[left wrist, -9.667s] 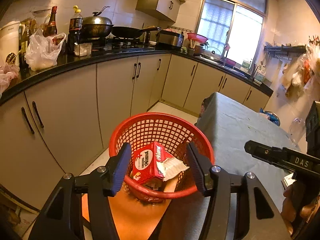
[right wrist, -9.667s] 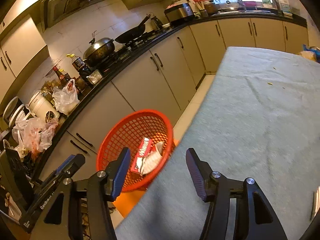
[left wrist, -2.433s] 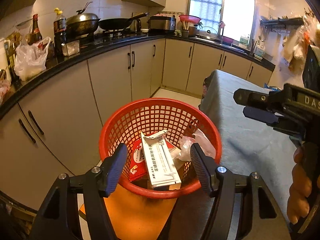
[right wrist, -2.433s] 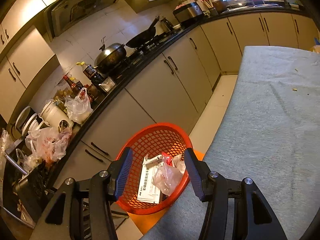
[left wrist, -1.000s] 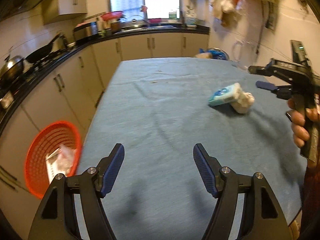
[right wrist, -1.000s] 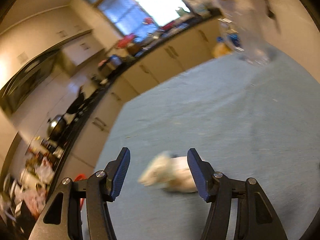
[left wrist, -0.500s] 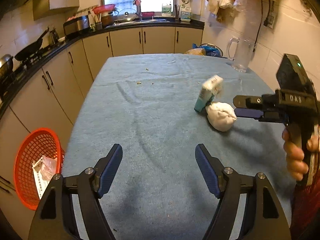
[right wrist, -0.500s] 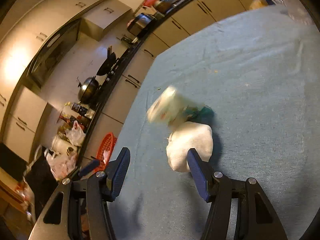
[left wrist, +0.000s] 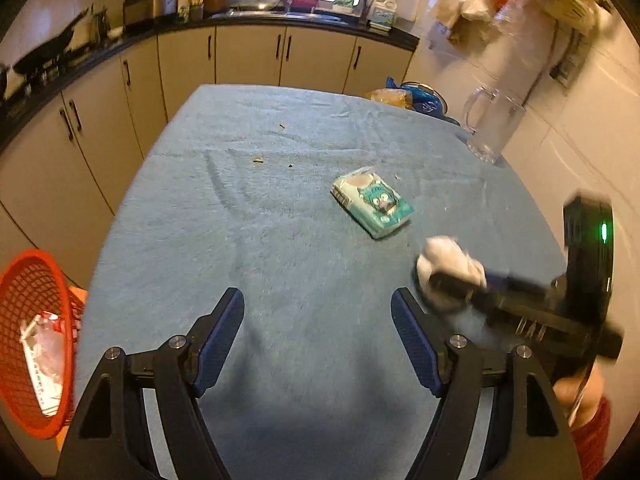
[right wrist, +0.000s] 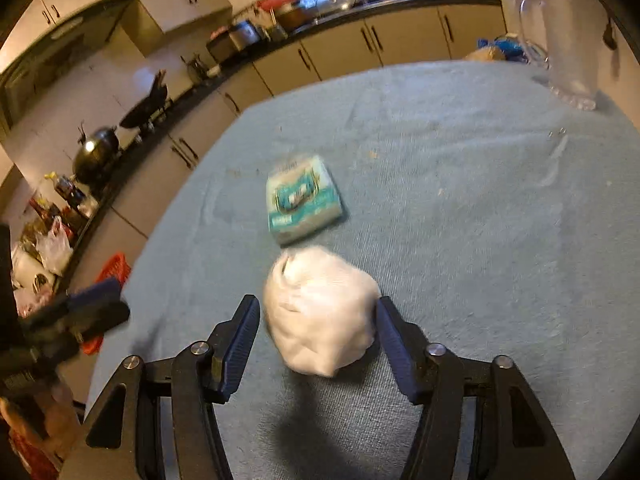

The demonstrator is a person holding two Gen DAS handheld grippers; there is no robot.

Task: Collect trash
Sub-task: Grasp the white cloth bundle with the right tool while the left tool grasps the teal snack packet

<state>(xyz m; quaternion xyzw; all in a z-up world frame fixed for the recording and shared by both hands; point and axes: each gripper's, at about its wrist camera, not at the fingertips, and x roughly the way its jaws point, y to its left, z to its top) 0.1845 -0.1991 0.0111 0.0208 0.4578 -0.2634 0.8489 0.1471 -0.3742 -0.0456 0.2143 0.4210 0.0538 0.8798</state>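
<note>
A white crumpled wad (right wrist: pixel 320 312) lies on the blue-grey tablecloth (right wrist: pixel 480 240), between the fingers of my right gripper (right wrist: pixel 314 328). Its jaws are closing: the right pad (right wrist: pixel 390 340) touches the wad, while the left pad stands a sliver off. From the left wrist view, that gripper (left wrist: pixel 436 280) is a blur over the wad (left wrist: pixel 448 256). A teal tissue pack (left wrist: pixel 372 204) (right wrist: pixel 304 200) lies flat just beyond. My left gripper (left wrist: pixel 318 320) hangs open over bare cloth. The red basket (left wrist: pixel 24 280) holding trash sits low at the table's left.
A clear glass pitcher (left wrist: pixel 492 124) (right wrist: pixel 568 40) stands at the table's far right corner. A blue bag (left wrist: pixel 420 96) lies past the far edge. Crumbs (left wrist: pixel 258 160) dot the cloth. Cabinets (left wrist: pixel 180 72) and a cluttered counter line the left and back.
Both views swung from the basket to the table. The right gripper came down around the white wad and its jaws narrowed. The tissue pack tipped over and now lies flat.
</note>
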